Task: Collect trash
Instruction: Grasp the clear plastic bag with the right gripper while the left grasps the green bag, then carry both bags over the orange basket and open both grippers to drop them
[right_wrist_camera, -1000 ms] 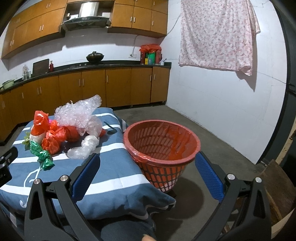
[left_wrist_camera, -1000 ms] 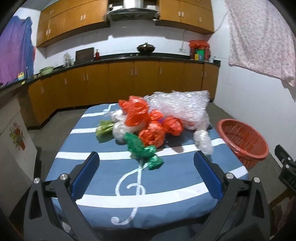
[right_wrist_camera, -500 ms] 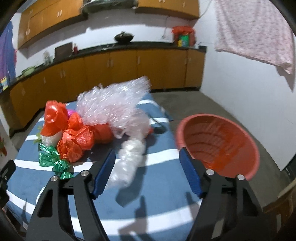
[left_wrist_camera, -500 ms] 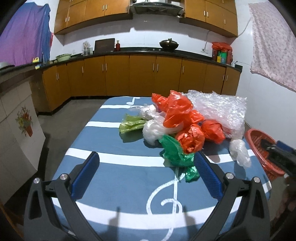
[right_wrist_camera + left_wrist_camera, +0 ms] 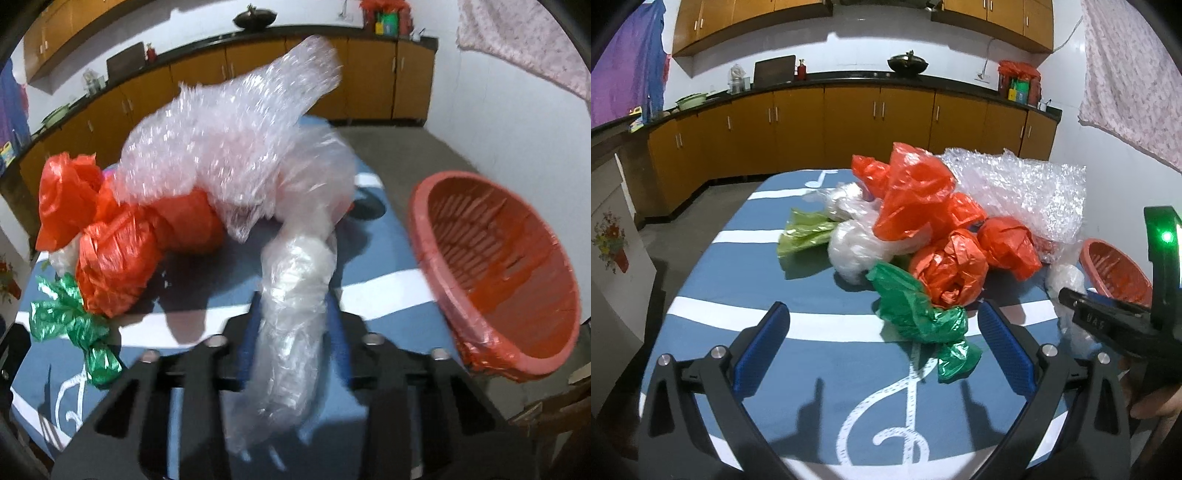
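Right gripper [image 5: 293, 314] has dropped, jaws closing on the clear plastic roll [image 5: 291, 306]; left gripper [image 5: 882, 334] gapes empty.

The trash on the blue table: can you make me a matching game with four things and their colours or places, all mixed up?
Things:
1. crinkly bag near the treble clef
2. basket
3. bubble wrap
4. twisted clear bag

Matches:
A. red, beside the table
B. between the right gripper fingers, which are closing
C. green
D. clear and bumpy, at the back of the pile

Pairs: 1-C, 2-A, 3-D, 4-B
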`<state>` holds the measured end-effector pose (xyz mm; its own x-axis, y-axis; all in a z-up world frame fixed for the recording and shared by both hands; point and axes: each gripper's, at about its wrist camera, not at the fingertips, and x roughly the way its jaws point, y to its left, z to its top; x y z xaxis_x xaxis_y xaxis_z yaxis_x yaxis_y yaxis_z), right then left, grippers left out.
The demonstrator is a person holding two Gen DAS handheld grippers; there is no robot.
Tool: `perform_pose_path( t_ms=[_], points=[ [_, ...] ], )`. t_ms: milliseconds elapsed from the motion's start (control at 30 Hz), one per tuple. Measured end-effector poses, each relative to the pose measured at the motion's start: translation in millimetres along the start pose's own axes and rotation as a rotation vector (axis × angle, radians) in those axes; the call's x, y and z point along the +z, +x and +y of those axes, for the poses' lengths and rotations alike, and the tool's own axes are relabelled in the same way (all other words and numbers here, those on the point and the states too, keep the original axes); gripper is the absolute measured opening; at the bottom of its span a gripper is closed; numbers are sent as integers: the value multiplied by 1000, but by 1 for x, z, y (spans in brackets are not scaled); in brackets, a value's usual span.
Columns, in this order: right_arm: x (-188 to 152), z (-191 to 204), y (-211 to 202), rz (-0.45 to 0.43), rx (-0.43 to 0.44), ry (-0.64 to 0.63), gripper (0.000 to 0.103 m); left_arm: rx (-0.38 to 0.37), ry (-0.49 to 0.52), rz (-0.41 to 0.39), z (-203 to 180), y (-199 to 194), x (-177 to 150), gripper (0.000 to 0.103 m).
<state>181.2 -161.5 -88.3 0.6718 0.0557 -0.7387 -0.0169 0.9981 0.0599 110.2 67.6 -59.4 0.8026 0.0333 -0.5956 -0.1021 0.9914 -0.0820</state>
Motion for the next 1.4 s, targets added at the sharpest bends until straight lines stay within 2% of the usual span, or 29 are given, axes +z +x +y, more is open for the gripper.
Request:
perform_pose_path(
  t_ms=[100,300,400,467,533,633,833,1000,1200,1400],
  points=[
    [-8,-2,-4,-15,17,-21,20,-9,-2,18,-2,9,0,97],
    [-21,-10,-20,-36,20,-34,20,-23,-39,67,3,27,3,72],
    [-26,-11,-29,-39,16,-40,20,-41,-59,88,8,34,4,56],
    [-25,-13,-31,-40,14,-43,20,-54,-60,102,9,37,4,29],
    [-24,-14,-34,-45,12,-48,20,-78,-62,110,12,36,3,13],
    [-24,-16,-41,-54,16,-50,19,-91,-49,91,11,27,2,5],
    [-28,-26,-59,-80,16,-42,19,-108,-41,60,11,5,4,4],
    [-27,-41,-73,-109,1,-3,19,-162,-20,12,-3,-21,15,4],
    [-21,-67,-88,-145,-42,33,19,-271,37,-38,-46,-41,31,4],
    [-13,-110,-100,-174,-109,96,19,-383,112,-38,-108,-42,47,4]
  ],
)
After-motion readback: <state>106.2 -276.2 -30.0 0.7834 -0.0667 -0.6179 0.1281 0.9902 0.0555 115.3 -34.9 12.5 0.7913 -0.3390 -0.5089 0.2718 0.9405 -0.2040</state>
